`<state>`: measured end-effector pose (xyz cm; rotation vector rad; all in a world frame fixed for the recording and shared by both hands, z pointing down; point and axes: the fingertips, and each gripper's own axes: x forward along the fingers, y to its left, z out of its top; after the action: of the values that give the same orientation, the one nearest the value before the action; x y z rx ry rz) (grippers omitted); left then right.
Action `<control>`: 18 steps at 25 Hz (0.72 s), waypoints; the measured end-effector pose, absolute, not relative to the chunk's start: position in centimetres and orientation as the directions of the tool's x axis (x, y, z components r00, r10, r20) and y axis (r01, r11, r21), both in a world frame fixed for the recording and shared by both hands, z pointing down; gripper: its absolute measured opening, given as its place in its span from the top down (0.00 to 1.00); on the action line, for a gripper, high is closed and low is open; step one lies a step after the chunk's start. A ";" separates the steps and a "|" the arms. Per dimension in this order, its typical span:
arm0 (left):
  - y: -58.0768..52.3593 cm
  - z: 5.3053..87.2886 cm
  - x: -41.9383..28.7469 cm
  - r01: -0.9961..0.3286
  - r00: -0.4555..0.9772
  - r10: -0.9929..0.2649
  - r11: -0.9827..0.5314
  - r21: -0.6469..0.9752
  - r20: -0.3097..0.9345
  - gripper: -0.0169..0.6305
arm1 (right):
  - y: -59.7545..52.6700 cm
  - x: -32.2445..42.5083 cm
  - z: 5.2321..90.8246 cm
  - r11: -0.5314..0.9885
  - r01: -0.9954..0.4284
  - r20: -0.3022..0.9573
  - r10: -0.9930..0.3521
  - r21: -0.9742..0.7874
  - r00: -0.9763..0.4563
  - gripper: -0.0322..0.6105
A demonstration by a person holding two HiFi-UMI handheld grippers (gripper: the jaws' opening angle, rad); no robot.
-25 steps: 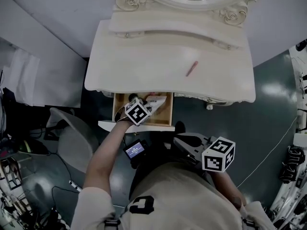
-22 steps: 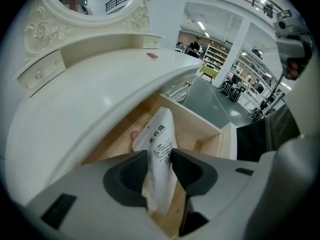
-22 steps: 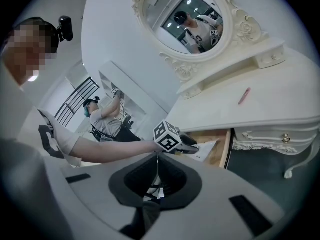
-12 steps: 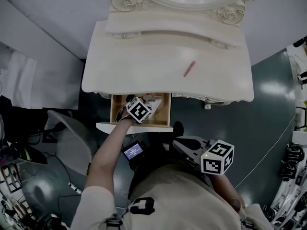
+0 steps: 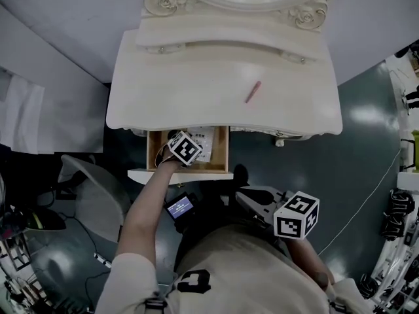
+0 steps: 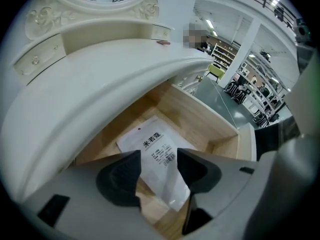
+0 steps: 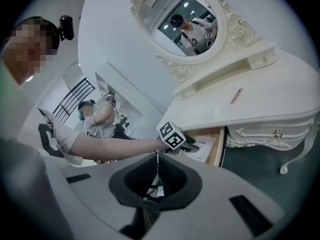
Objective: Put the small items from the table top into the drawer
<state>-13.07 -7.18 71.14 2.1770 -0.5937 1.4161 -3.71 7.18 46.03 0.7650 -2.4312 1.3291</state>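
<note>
Left gripper (image 6: 159, 158) lowering into drawer (image 5: 226, 150), jaws just opening wide; white labelled packet (image 6: 150, 143) lying flat on drawer floor between them. Pink pen (image 5: 253, 91) resting on dressing table (image 5: 163, 90), 1 o'clock from drawer. Right gripper (image 7: 156, 176) hovering at 5 o'clock, jaws together.

Right gripper (image 7: 156, 175) jaws together; left gripper (image 7: 187, 145) at open drawer (image 7: 216, 153); pink stick (image 7: 236, 95) on table top (image 7: 270, 109).
</note>
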 end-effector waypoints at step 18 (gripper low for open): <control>-6.4 68.6 -15.6 -0.614 0.414 -0.145 -0.774 0.158 0.899 0.53 | 7.8 -5.8 45.4 0.491 -0.553 0.463 -0.303 -0.673 -0.833 0.90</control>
<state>-15.64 -6.40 68.64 2.2045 -0.6444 1.3343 -5.78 7.81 45.37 0.7249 -2.4562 1.2624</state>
